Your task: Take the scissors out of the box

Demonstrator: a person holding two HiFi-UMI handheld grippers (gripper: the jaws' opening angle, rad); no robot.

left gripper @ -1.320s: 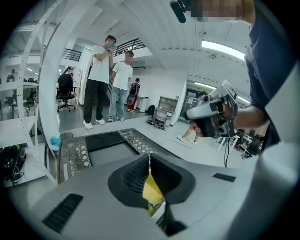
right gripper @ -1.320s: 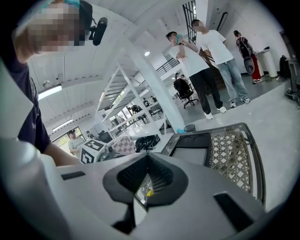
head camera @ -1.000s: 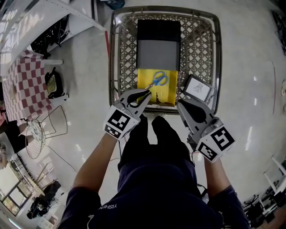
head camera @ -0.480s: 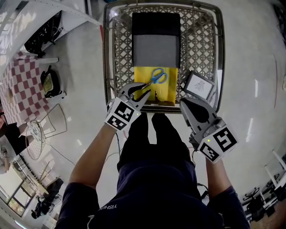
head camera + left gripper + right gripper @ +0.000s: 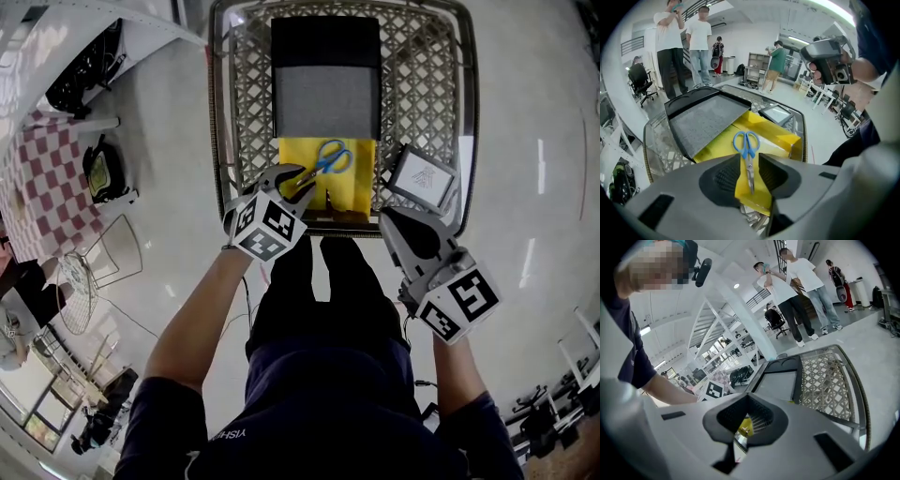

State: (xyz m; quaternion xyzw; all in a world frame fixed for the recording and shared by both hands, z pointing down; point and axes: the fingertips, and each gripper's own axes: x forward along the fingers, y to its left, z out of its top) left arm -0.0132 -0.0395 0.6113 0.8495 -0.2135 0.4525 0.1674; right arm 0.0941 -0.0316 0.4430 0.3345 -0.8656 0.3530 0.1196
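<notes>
The scissors (image 5: 328,159) have blue handles and lie on the floor of an open yellow box (image 5: 354,184) inside a wire basket (image 5: 246,122). Behind them the box's black and grey lid (image 5: 325,94) is folded back. My left gripper (image 5: 292,181) hangs over the box's near left corner, and its jaws are opening. In the left gripper view the scissors (image 5: 748,159) show in the gap between the jaws, with the pads apart from them. My right gripper (image 5: 388,217) hovers shut and holds nothing at the basket's near right rim.
A small framed card (image 5: 420,178) leans in the basket to the right of the box. A checkered table (image 5: 47,178) and a wire stool (image 5: 94,272) stand at the left. Several people (image 5: 701,42) stand far off. My legs are just below the basket.
The left gripper has dropped toward the box and tipped downward, and its jaws have gone from shut to wide apart. The right gripper has sunk slightly. The scissors have not moved.
</notes>
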